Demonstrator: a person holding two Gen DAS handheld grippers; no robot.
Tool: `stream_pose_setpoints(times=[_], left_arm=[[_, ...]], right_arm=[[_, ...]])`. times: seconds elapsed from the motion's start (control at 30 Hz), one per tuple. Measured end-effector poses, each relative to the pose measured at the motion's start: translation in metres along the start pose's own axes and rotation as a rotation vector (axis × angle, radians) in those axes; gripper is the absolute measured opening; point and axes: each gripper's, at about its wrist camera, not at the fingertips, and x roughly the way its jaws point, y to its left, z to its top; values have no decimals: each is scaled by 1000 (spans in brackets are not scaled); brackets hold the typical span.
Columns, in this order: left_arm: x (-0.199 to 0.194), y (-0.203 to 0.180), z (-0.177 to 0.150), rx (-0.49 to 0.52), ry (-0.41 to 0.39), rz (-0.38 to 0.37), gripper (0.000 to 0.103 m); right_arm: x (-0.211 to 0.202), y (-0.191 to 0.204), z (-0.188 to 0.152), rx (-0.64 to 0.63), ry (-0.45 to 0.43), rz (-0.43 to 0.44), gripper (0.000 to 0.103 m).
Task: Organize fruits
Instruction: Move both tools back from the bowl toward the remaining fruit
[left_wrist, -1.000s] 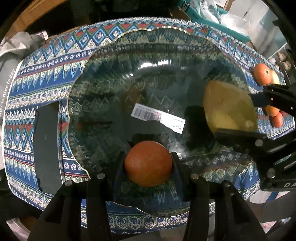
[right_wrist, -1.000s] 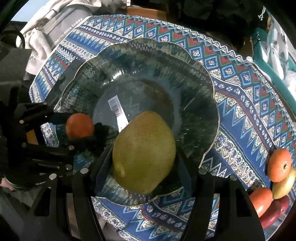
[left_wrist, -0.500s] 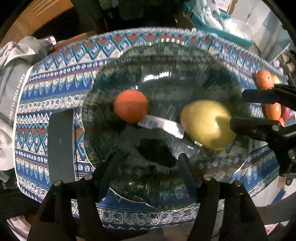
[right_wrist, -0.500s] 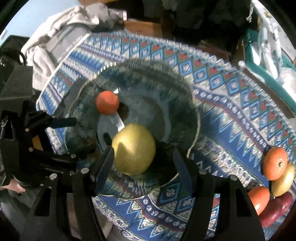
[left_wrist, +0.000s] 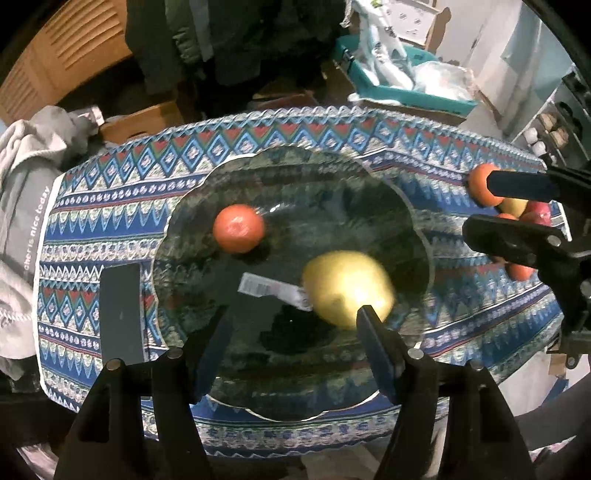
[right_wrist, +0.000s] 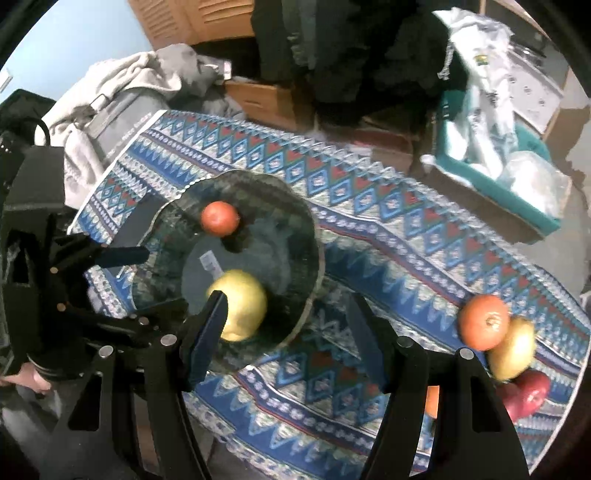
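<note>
A clear glass bowl (left_wrist: 258, 153) (right_wrist: 318, 258) stands on a blue patterned cloth (left_wrist: 110, 206). In it lie an orange (left_wrist: 239, 228) (right_wrist: 220, 218) and a yellow-green pear (left_wrist: 345, 286) (right_wrist: 243, 299), apart from each other. My left gripper (left_wrist: 291, 314) (right_wrist: 162, 278) hovers open above the bowl's near side, with nothing between its fingers. The right gripper (right_wrist: 286, 297) (left_wrist: 476, 205) hangs above the bowl's right rim. Its fingers stand apart and hold nothing; the pear is below and to the left of them. A pile of fruit, with another orange (right_wrist: 484, 321), a yellow fruit (right_wrist: 513, 350) and a red apple (right_wrist: 532, 391), lies on the cloth at the right.
A flat black slab (left_wrist: 120, 314) lies on the cloth left of the bowl. A barcode label (left_wrist: 273, 290) shows through the bowl's bottom. Grey clothing (left_wrist: 22, 166) is heaped past the table's left end. A teal bin (left_wrist: 406, 92) with bags stands behind.
Both grippers have risen away from the bowl. The left one opened and let go of the orange, which now rests further back in the bowl. The pear has left the right gripper's fingers and lies in the bowl.
</note>
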Motion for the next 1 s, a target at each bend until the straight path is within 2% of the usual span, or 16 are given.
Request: stream_pose_setpoints(times=[0.3, 0.4, 0.73, 1.0], left_arm=[[-21, -35, 16, 35, -46, -32, 71], [-24, -46, 21, 50, -57, -46, 71], [-35, -94, 39, 100, -73, -71, 71], [-36, -141, 52, 180, -84, -70, 72]], right_arm=[[-34, -32, -16, 48, -31, -52, 68], [-45, -47, -23, 71, -37, -71, 72], [-77, -108, -52, 163, -50, -135, 73], [-92, -156, -76, 249, -55, -163, 74]])
